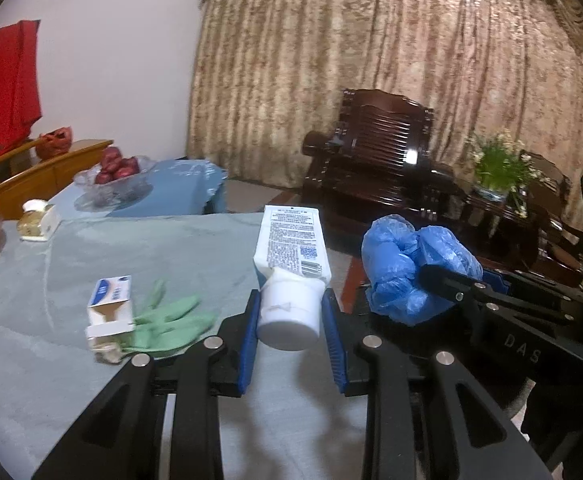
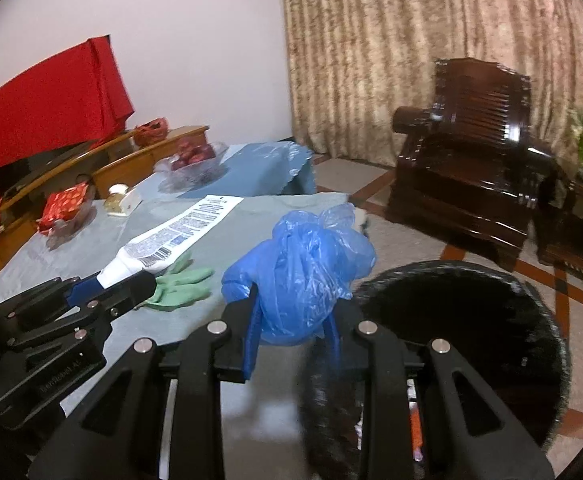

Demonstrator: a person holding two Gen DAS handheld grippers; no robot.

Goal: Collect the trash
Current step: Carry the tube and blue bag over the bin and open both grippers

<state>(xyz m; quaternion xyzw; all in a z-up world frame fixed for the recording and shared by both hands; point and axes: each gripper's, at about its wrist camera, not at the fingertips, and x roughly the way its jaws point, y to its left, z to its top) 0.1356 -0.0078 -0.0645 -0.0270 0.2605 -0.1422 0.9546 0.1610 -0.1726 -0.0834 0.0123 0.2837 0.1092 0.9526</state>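
My left gripper (image 1: 291,332) is shut on the cap end of a white tube (image 1: 289,256) with small print, held above the table's right edge. It also shows in the right wrist view (image 2: 179,228). My right gripper (image 2: 293,320) is shut on a crumpled blue plastic bag (image 2: 303,268), held beside the left gripper; the bag shows in the left wrist view too (image 1: 407,264). A black trash bin (image 2: 471,344) stands on the floor below and right of the bag. A small open carton (image 1: 109,312) and a green glove (image 1: 171,320) lie on the table.
The table has a grey-blue cloth (image 1: 151,248). A glass fruit bowl (image 1: 115,176), a small jar (image 1: 35,218) and a red packet (image 2: 65,204) sit farther back. A dark wooden armchair (image 2: 471,160) and a potted plant (image 1: 499,168) stand to the right.
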